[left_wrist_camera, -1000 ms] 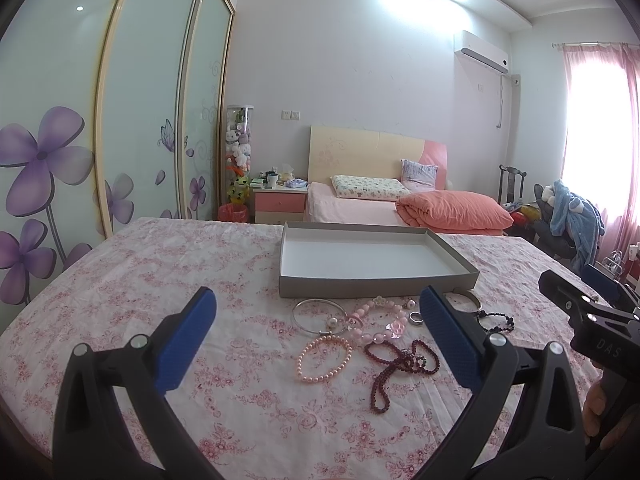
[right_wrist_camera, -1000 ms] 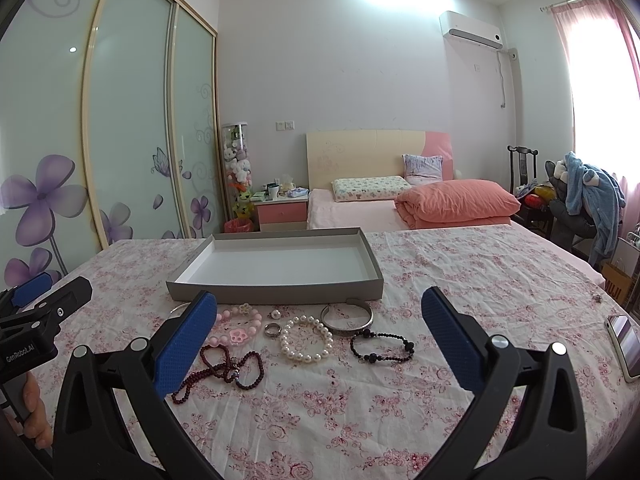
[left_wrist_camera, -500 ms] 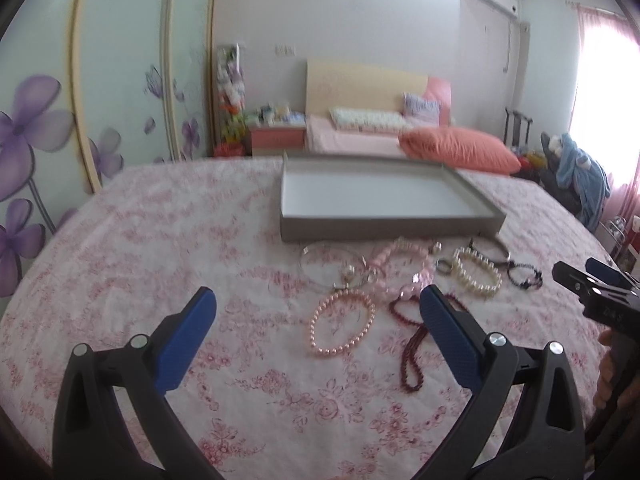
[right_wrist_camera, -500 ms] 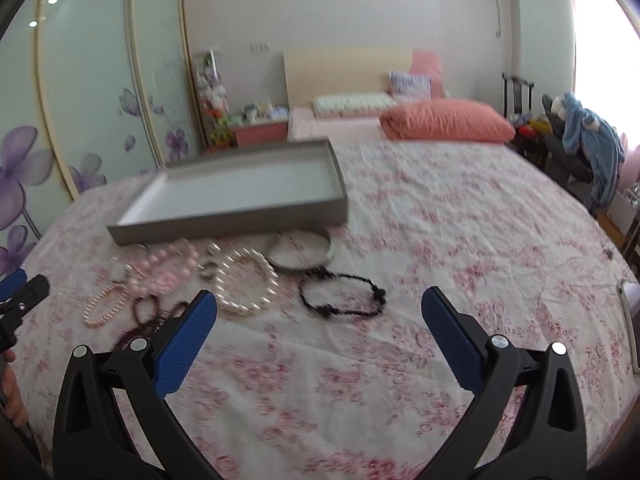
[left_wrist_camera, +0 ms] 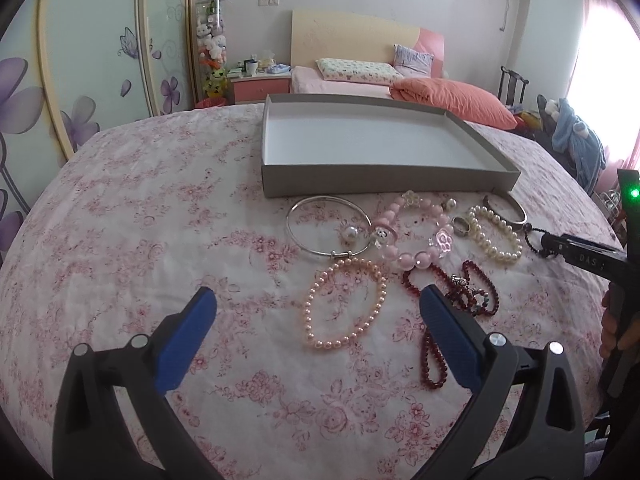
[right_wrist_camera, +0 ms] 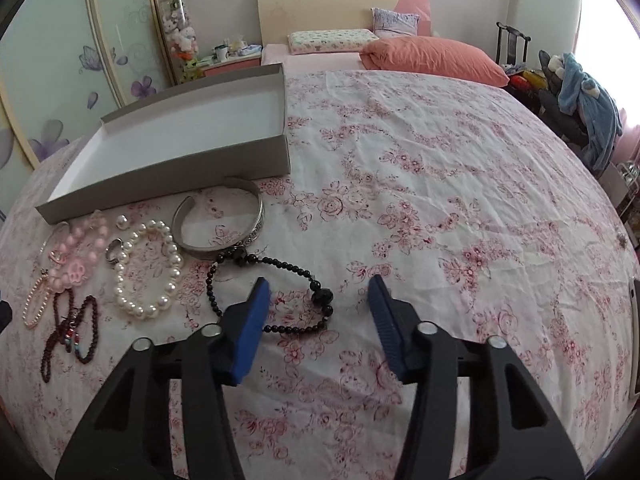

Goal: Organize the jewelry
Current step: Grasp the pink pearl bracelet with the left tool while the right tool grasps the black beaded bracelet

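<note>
Both grippers have dipped toward the jewelry — left gripper (left_wrist_camera: 316,320) wide open, empty; right gripper (right_wrist_camera: 320,306) closing over the black bracelet (right_wrist_camera: 272,292), not yet pinching it.

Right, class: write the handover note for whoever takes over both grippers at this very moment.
Left gripper: open, empty, above the pink pearl bracelet.
Right gripper: fingers closing, nothing gripped, the black bead bracelet partly between them.
Shallow grey cardboard tray: empty.
All jewelry lies on the floral cloth in front of the tray.
Done: nothing.
Left: move every piece into the tray.
</note>
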Tool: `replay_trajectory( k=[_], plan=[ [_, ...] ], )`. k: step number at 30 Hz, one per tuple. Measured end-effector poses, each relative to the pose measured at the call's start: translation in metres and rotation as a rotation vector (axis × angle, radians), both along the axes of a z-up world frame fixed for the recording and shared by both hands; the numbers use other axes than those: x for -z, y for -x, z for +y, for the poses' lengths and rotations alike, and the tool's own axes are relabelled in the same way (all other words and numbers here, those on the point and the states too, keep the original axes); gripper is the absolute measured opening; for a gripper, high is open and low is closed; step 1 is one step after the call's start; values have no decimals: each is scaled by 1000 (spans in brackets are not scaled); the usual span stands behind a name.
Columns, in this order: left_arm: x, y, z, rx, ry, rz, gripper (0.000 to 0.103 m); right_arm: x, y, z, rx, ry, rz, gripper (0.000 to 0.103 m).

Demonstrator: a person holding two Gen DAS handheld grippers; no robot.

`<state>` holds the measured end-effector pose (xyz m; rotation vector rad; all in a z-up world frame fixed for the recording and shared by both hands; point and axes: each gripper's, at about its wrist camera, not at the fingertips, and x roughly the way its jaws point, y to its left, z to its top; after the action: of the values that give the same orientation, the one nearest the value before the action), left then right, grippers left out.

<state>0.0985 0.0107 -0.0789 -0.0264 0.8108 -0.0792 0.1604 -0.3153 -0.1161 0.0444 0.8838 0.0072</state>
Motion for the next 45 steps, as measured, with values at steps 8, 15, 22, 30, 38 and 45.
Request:
replay_trajectory(
  k=[8,15,22,30,38,45],
  plan=[
    [6,-10,-9,26,-42,36,93,-2,-4,5,-21,-4,-8,12],
    [19,-27,-12,34,-75,119,80,-2,-6,4,-22,-16,-9,12],
    [13,-32,1,-2,-35,102,68,-3,-6,3,-32,-22,-9,12],
    [20,-33,-4,13,-69,113,29,-4,-6,4,-37,-25,-10,12],
    [19,-26,-6,25,-53,106,7,-6,-2,1,-42,-60,-26,12],
    [9,-22,1,15,1,64,6,-21,11,5,-73,-103,-93,12]
  ],
)
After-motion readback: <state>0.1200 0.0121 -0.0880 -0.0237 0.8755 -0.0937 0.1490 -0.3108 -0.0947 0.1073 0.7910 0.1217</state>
